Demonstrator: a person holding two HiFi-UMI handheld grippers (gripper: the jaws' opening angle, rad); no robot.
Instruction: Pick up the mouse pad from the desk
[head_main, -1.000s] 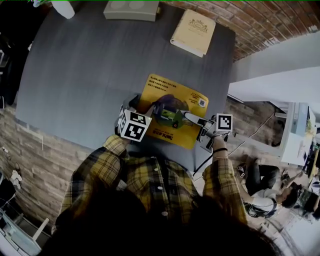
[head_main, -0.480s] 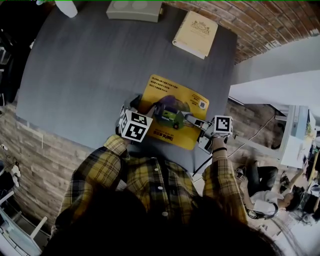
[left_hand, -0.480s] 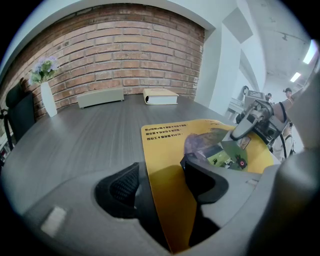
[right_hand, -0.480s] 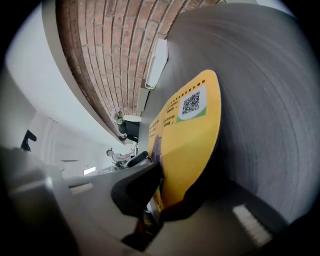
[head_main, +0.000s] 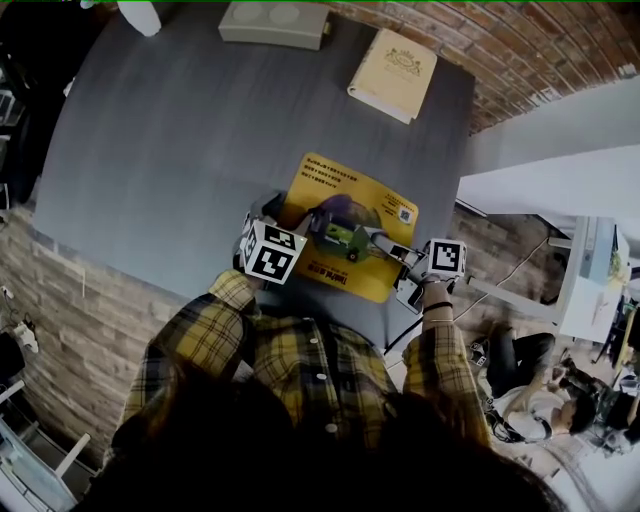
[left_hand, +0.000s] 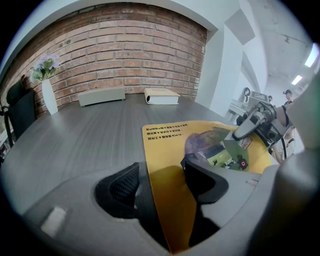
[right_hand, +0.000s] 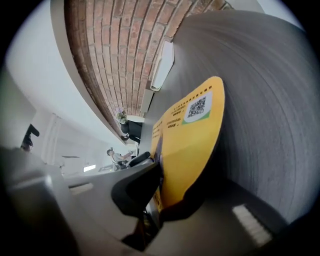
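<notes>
The yellow printed mouse pad (head_main: 345, 210) lies on the dark grey desk (head_main: 150, 150), close to the near edge. My right gripper (head_main: 385, 243) is shut on the pad's right edge. In the right gripper view the pad (right_hand: 190, 145) stands pinched between the jaws of that gripper (right_hand: 162, 192) and bows up off the desk (right_hand: 265, 100). My left gripper (head_main: 285, 215) stands open at the pad's left edge. In the left gripper view its right finger is over the pad (left_hand: 170, 150), and the pad's edge runs down between the jaws of that gripper (left_hand: 160, 175).
At the far side of the desk lie a tan book (head_main: 392, 72) and a flat grey box (head_main: 275, 20), with a white vase (head_main: 140, 15) at the far left. A brick wall runs behind. Past the desk's right edge are white furniture and a seated person (head_main: 530, 400).
The right gripper's fingers have come together on the pad's right edge. The left gripper has stayed where it was.
</notes>
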